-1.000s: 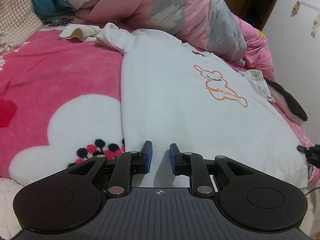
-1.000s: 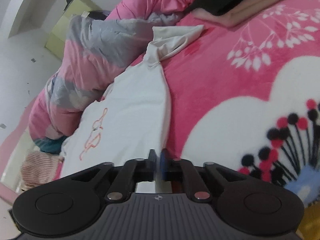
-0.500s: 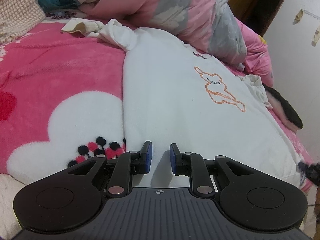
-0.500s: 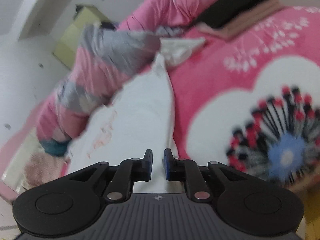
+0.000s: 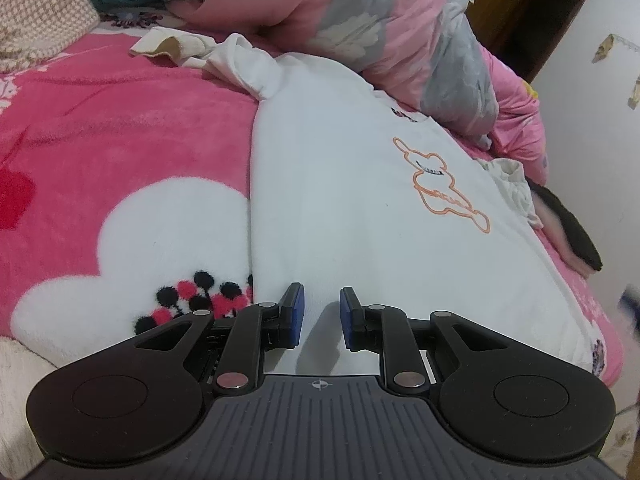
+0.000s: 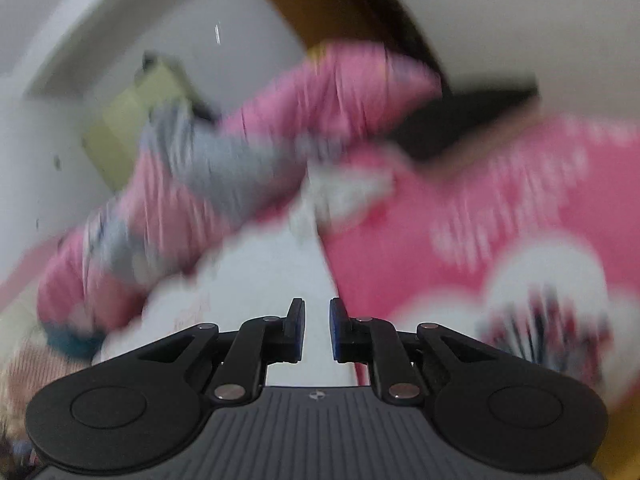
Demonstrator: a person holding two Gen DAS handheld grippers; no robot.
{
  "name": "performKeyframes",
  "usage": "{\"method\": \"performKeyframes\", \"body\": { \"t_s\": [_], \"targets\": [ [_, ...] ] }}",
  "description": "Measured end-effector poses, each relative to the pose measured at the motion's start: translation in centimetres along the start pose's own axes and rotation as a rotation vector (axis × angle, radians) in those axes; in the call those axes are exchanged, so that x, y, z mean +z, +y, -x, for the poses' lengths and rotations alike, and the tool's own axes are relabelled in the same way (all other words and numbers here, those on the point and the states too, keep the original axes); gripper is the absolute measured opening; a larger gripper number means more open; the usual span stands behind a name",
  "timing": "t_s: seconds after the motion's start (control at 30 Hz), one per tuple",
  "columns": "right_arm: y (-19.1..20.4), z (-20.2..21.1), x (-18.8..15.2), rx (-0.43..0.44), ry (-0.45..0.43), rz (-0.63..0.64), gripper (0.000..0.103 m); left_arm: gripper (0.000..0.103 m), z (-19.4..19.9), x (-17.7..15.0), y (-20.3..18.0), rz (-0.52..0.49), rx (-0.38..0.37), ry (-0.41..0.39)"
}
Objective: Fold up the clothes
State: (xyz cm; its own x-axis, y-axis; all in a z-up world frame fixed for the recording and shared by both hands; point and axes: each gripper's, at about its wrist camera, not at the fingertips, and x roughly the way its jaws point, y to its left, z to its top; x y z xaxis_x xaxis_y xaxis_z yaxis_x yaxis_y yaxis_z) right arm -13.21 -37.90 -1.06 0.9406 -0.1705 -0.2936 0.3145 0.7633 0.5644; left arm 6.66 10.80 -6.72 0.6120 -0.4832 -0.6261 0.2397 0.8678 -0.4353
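Two tools, both empty: left tool (image 5: pixel 320 314) with blue pads parted, poised low over the near hem of the white sweatshirt (image 5: pixel 360 200), nothing between the fingers; right tool (image 6: pixel 317 330) likewise gaping, pads apart, gripping nothing. White sweatshirt spread flat on the pink blanket (image 5: pixel 120 128) of the bed, orange outline bear (image 5: pixel 440 188) facing up, collar end tucked against the pink and grey quilt (image 5: pixel 380 32) so that the neckline stays hidden. One sleeve bunched at far left (image 5: pixel 240 60), the other crumpled at the right edge (image 5: pixel 516 184), neither fully traceable. Dark folded cloth (image 5: pixel 572 232) beyond the right sleeve, partly cut by the frame edge. Near hem covered by the left tool's body. Right wrist view smeared by motion: quilt, blanket and sweatshirt (image 6: pixel 256 272) recognisable only as colour patches, print nearly illegible, edges of the garment impossible to follow. Whether the right tool sits above the fabric or off to its side: cannot tell.
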Motion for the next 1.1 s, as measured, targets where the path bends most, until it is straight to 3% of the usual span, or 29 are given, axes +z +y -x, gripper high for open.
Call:
{"method": "performKeyframes", "body": {
  "t_s": [0.1,0.17,0.23,0.37,0.47,0.57,0.73,0.83,0.93,1.0,1.1],
  "targets": [
    [3.7,-1.0,1.9,0.141,-0.03,0.046,0.016,0.019,0.3,-0.1,-0.1,0.002,0.006,-0.01],
    [6.7,-1.9,1.4,0.231,0.009,0.11,0.029,0.019,0.6,-0.3,-0.2,0.007,0.013,-0.023],
    [9.6,-3.3,-0.7,0.317,0.101,0.179,0.037,0.019,0.9,-0.4,-0.2,0.02,0.02,-0.028],
    [14.5,-6.6,-6.8,0.41,0.314,0.312,0.037,0.019,1.8,-0.2,-0.5,0.004,0.033,-0.051],
    [17.4,-8.9,-11.1,0.389,0.396,0.452,0.037,0.02,2.2,0.3,0.0,0.006,0.042,-0.077],
    [19.1,-11.0,-14.0,0.299,0.417,0.554,0.037,0.022,1.9,1.6,0.7,0.016,0.071,-0.076],
    [19.3,-13.2,-15.9,0.2,0.46,0.567,0.037,0.027,-1.5,5.5,2.3,0.062,0.06,-0.029],
    [19.1,-13.2,-16.8,0.192,0.469,0.595,0.039,0.031,-3.8,8.1,3.2,0.094,0.046,0.003],
    [19.2,-12.9,-17.3,0.218,0.469,0.623,0.048,0.038,-6.1,10.6,4.1,0.125,0.032,0.034],
    [19.1,-12.9,-17.3,0.243,0.478,0.619,0.056,0.038,-8.2,12.2,4.8,0.146,0.047,0.059],
    [18.9,-13.1,-17.0,0.257,0.495,0.583,0.057,0.038,-11.0,14.1,5.3,0.169,0.058,0.062]
  ]
}}
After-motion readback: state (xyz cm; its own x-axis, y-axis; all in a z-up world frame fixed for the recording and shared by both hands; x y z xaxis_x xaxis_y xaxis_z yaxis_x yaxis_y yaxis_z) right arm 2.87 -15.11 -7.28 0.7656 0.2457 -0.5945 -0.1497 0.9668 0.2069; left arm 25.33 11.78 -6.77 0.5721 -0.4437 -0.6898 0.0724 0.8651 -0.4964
